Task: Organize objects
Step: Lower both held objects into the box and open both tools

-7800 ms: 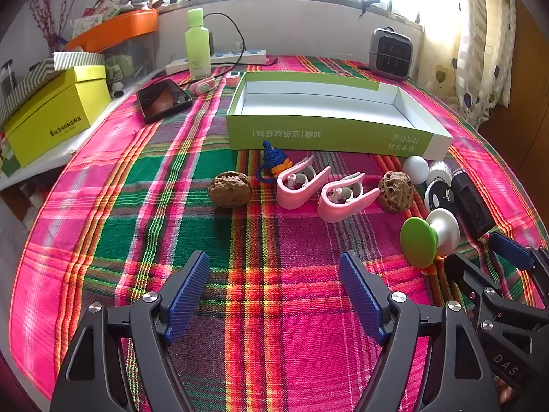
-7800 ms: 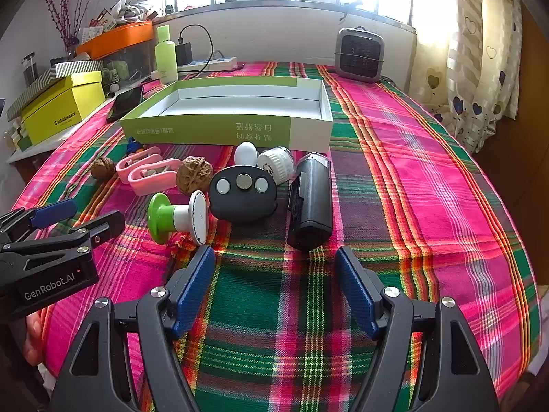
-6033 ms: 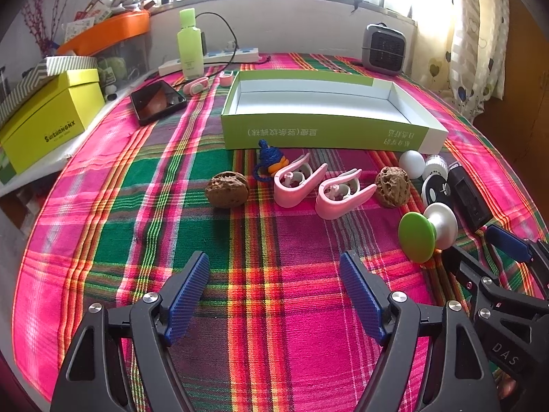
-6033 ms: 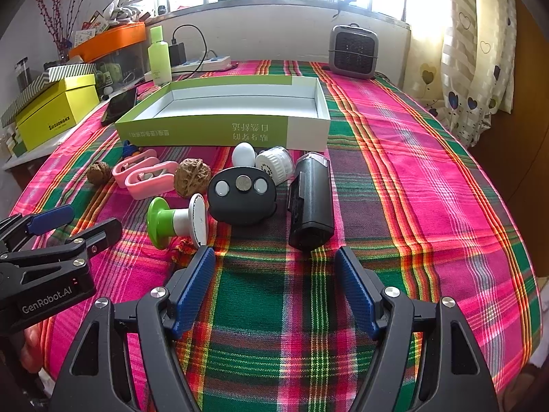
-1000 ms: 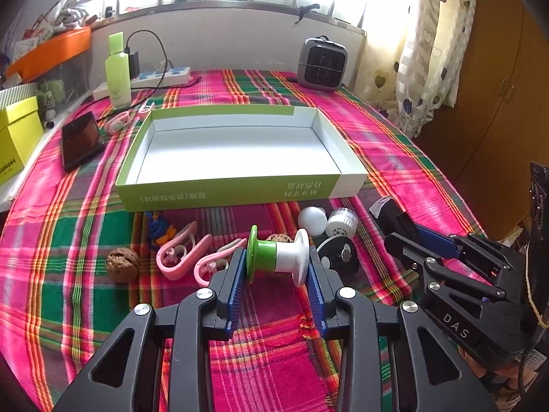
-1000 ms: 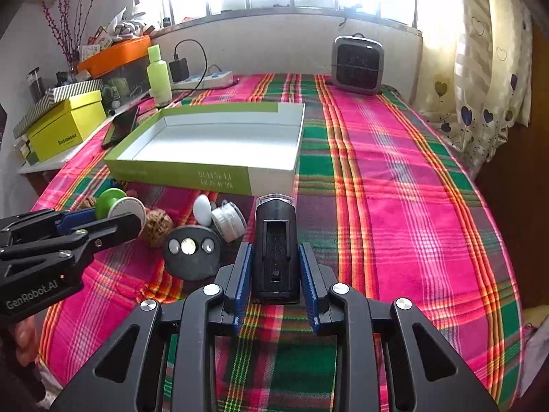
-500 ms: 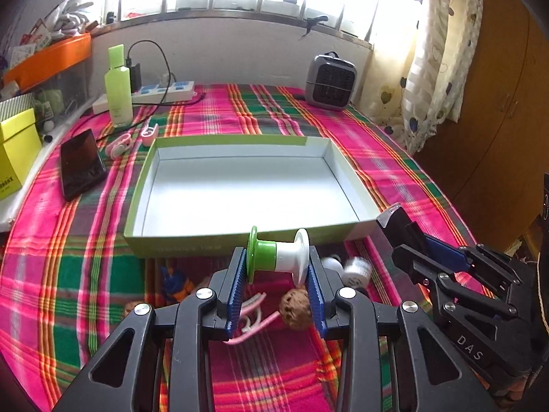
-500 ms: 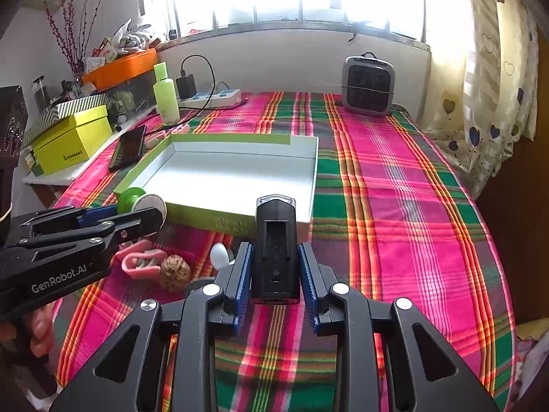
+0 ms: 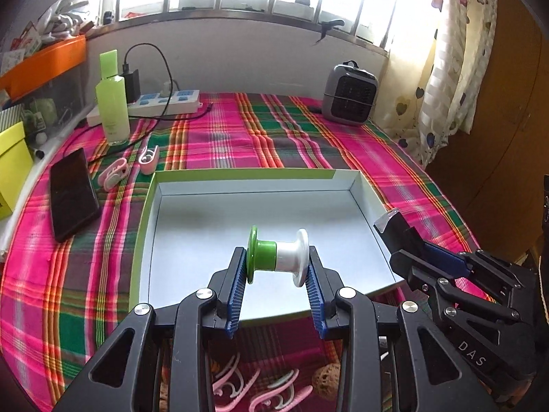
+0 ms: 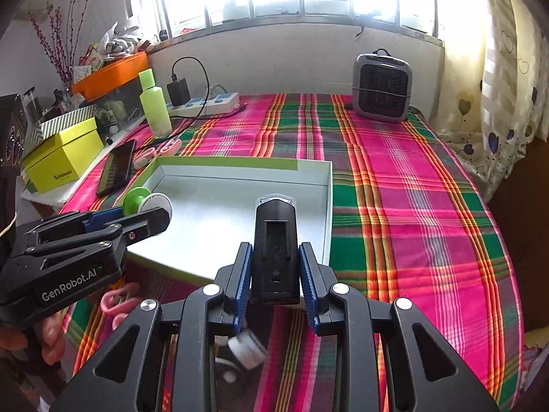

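My left gripper point(image 9: 277, 263) is shut on a green-and-white spool point(image 9: 278, 255), held sideways above the near part of the shallow green box point(image 9: 147, 199) with a white inside. My right gripper point(image 10: 274, 269) is shut on a black oblong device point(image 10: 275, 250), hanging over the box's point(image 10: 328, 206) near right corner. In the left wrist view the right gripper point(image 9: 417, 243) and its black device point(image 9: 394, 226) show at the box's right wall. The left gripper point(image 10: 137, 216) with the spool point(image 10: 145, 202) appears at the left of the right wrist view.
Pink clips point(image 9: 260, 391), a walnut point(image 9: 324, 377) and a white brush head point(image 10: 247, 345) lie on the plaid cloth below the grippers. A phone point(image 9: 72, 194), two pink clips point(image 9: 113, 173), a green bottle point(image 9: 112, 103), a power strip point(image 9: 164, 103), a grey heater point(image 9: 351, 94) and a yellow box point(image 10: 63, 156) stand around. A hand point(image 10: 51, 338) shows at the lower left.
Both grippers have moved forward and slightly up with their loads, from in front of the box to over its near part. The loose items now lie beneath the fingers.
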`<state>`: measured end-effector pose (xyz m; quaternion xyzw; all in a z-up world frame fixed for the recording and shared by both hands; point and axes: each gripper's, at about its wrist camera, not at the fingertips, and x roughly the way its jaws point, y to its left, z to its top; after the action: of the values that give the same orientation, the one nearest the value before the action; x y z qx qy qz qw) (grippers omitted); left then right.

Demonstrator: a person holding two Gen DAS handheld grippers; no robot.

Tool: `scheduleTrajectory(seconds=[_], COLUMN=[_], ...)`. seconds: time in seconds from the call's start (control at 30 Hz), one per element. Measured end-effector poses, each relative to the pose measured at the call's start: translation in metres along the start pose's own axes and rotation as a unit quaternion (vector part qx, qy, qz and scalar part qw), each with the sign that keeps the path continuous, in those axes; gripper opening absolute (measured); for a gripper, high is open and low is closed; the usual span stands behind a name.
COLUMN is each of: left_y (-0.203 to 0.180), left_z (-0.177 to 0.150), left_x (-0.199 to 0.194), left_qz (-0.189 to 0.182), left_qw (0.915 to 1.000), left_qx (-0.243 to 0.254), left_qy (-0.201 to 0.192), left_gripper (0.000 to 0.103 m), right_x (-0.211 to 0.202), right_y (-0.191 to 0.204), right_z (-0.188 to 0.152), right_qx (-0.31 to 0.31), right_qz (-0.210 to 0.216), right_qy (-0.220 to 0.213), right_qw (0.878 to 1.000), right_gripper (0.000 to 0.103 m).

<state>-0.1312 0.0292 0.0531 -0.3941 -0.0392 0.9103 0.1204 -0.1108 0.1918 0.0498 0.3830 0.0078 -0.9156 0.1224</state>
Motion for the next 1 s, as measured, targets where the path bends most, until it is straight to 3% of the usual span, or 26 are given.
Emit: scheduleTrajectory(seconds=[0.47, 1.0], left_y=[0.007, 0.010], left_z=[0.035, 0.043], left_x=[0.059, 0.097], left_qz=[0.003, 0.011], left_qw=[0.9995, 0.9982], left_qx=[0.002, 0.005], left_qy=[0.032, 0.058], left_gripper=[0.031, 0.032], right_x=[0.053, 0.079], right_y=[-0.009, -0.013], right_z=[0.029, 0.037], right_qx=[0.007, 0.003], right_qz=[-0.004, -0.007], right_qy=[0.026, 0.040], right_qw=[1.000, 0.999], right_gripper=[0.029, 0.028])
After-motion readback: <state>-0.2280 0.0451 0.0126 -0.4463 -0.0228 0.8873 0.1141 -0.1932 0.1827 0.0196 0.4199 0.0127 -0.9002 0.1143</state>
